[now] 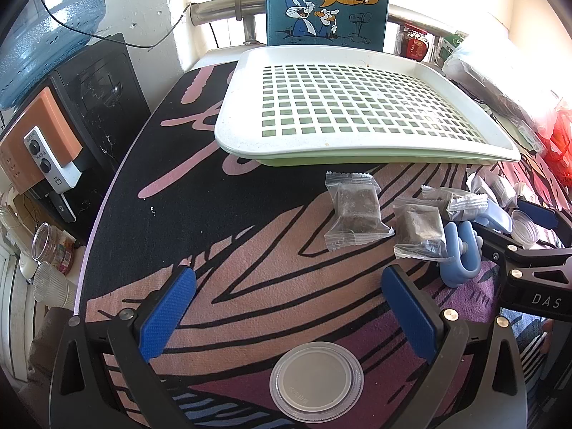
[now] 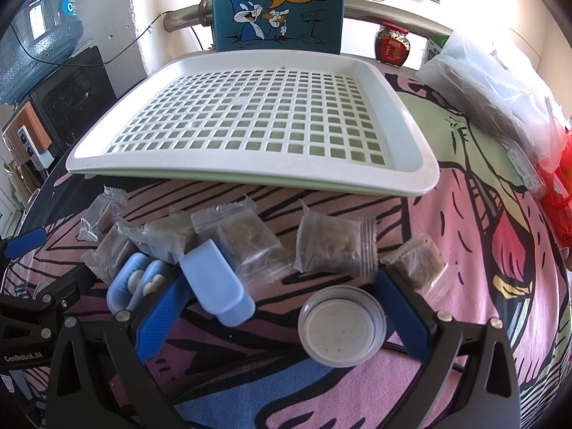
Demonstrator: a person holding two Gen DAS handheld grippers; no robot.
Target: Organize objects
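Observation:
Several clear-wrapped brown blocks lie on the patterned cloth in front of a white grid tray (image 2: 411, 164), among them one packet (image 2: 329, 246) and another (image 1: 354, 211). My right gripper (image 2: 280, 286) is open over a small clear cup (image 2: 343, 325), which stands between its jaws untouched. A pale blue cap (image 2: 214, 286) lies by its left finger, with a pale blue roller (image 2: 136, 282) beside it. My left gripper (image 1: 289, 282) is open and holds nothing. A flat clear lid (image 1: 316, 386) lies on the cloth between its jaws near their base.
A teal cartoon rabbit box (image 1: 325, 3) stands behind the tray. A water jug (image 1: 46, 28) and its dispenser (image 1: 46, 157) are at the left, off the table edge. Plastic bags (image 2: 500, 85) and a red jar (image 2: 391, 46) crowd the right side.

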